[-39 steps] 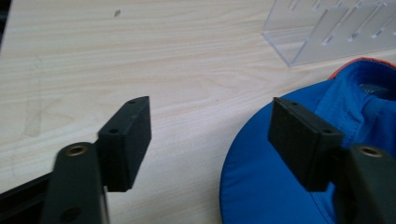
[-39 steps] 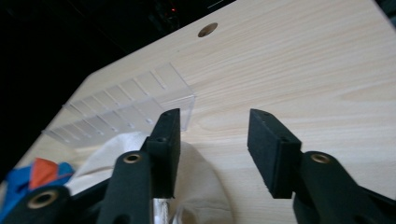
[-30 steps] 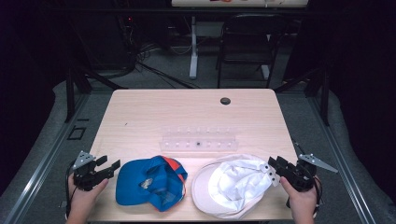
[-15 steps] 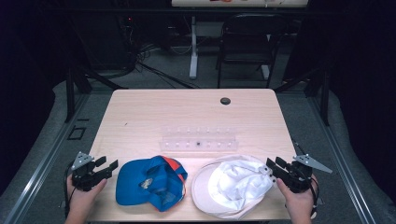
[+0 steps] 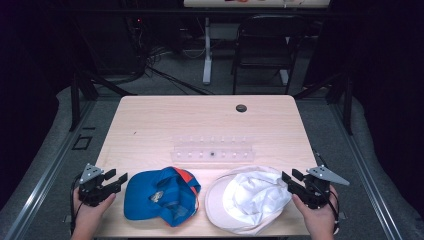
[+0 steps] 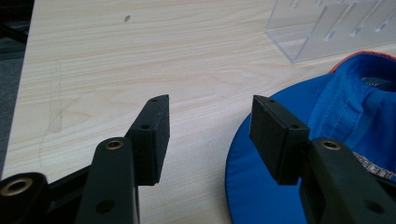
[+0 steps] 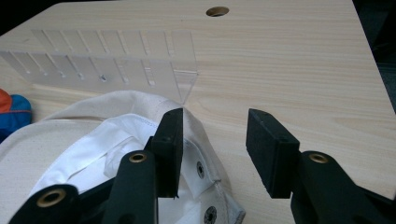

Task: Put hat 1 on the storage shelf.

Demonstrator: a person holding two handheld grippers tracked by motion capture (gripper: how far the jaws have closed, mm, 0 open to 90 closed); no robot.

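Note:
A blue cap [image 5: 160, 195] with orange trim lies upside down at the table's front left, and a white cap [image 5: 247, 197] lies upside down at the front right. My left gripper [image 5: 116, 177] sits just left of the blue cap. It is open, its jaws have just been closing, and only bare wood lies between them. In the left gripper view [image 6: 210, 112] the blue brim [image 6: 261, 186] lies by one jaw. My right gripper [image 5: 290, 176] is open at the white cap's right edge. In the right gripper view [image 7: 215, 126] the white cap [image 7: 93, 140] lies under one jaw.
A clear acrylic slotted rack [image 5: 212, 150] stands across the middle of the table, just behind both caps. A round cable hole [image 5: 241, 108] is near the far edge. A chair [image 5: 265, 45] and desk legs stand beyond the table. Bare wood [image 5: 165, 120] lies between rack and far edge.
The right gripper has slid a little left, toward the white cap's edge. The left hand has stayed in place. Both caps lie as before.

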